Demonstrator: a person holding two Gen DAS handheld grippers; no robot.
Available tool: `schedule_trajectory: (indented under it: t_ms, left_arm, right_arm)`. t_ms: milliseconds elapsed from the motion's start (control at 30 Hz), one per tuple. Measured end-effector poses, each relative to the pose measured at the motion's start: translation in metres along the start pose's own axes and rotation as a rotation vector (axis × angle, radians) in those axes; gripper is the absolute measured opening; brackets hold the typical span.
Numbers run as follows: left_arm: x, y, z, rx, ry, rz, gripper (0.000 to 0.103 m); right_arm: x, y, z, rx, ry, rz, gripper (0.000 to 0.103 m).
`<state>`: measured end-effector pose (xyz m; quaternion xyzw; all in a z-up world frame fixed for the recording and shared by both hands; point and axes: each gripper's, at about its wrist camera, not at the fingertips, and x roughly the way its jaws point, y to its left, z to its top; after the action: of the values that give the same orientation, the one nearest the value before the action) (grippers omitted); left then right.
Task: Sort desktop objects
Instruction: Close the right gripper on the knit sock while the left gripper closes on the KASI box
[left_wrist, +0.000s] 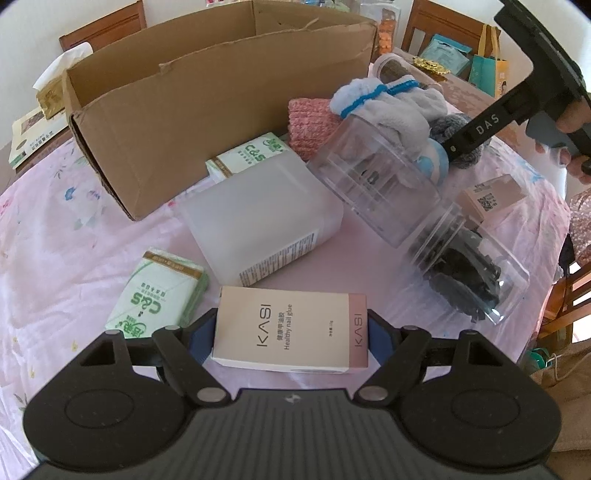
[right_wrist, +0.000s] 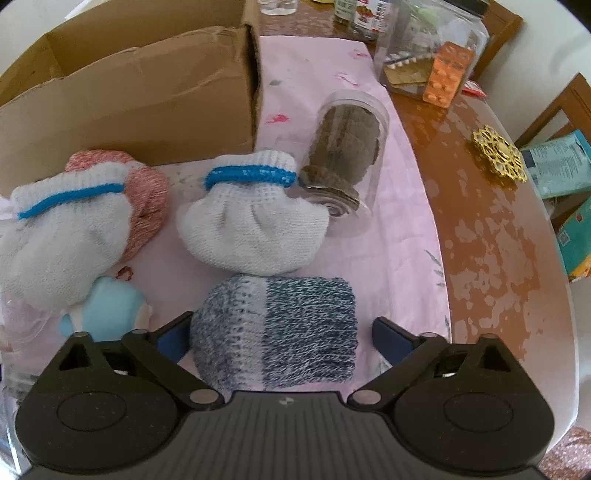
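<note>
Left gripper (left_wrist: 291, 332) is clamped on the KASI nail glue box (left_wrist: 290, 332), blue pads (left_wrist: 199, 338) pressing its two short ends. Box held flat, printed face up, long axis running across the view from pad to pad; lettering reads sideways. Holding it by the ends likely keeps the broad face level for a drop into the cardboard box (left_wrist: 207, 107), which sits open-topped at the far left of the table, well apart from the held box. Whether the glue box is lifted off the pink tablecloth (left_wrist: 74, 258) or resting on it: cannot tell.

Right gripper (right_wrist: 275, 338) stands apart around the blue-grey knit sock (right_wrist: 275, 332), a pad on either side. The right pad (right_wrist: 391, 339) has a clear gap to the knit; the left pad sits just beside it, contact not certain. Not clamped. Sock is folded into a squat bundle, lying flat on the cloth, long axis roughly across the jaw opening, ribbed darker half to the right.

Beyond it lie the white socks with blue bands (right_wrist: 251, 214), a pink knit piece (right_wrist: 147, 199) and a clear jar on its side (right_wrist: 347, 147).

Judgement: both items look bound for the carton; soft sock will squash when pinched.
</note>
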<state>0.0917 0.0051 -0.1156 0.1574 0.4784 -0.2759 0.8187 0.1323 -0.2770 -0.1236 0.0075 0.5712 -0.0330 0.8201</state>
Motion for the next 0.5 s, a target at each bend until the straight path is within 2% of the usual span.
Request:
schedule_trajectory:
  t_ms: [100, 233, 500]
  left_arm:
    - [0.000, 0.001, 0.000, -0.003, -0.004, -0.003, 0.079]
    - [-0.001, 0.001, 0.000, -0.004, -0.004, -0.010, 0.079]
    - [-0.018, -0.001, 0.006, -0.005, -0.017, -0.008, 0.079]
  right_arm:
    - [-0.006, 0.004, 0.000, -0.036, 0.004, 0.013, 0.083]
    - [-0.009, 0.009, -0.001, -0.079, 0.012, 0.000, 0.081]
    - [-0.029, 0.003, -0.002, -0.130, 0.010, 0.052, 0.077]
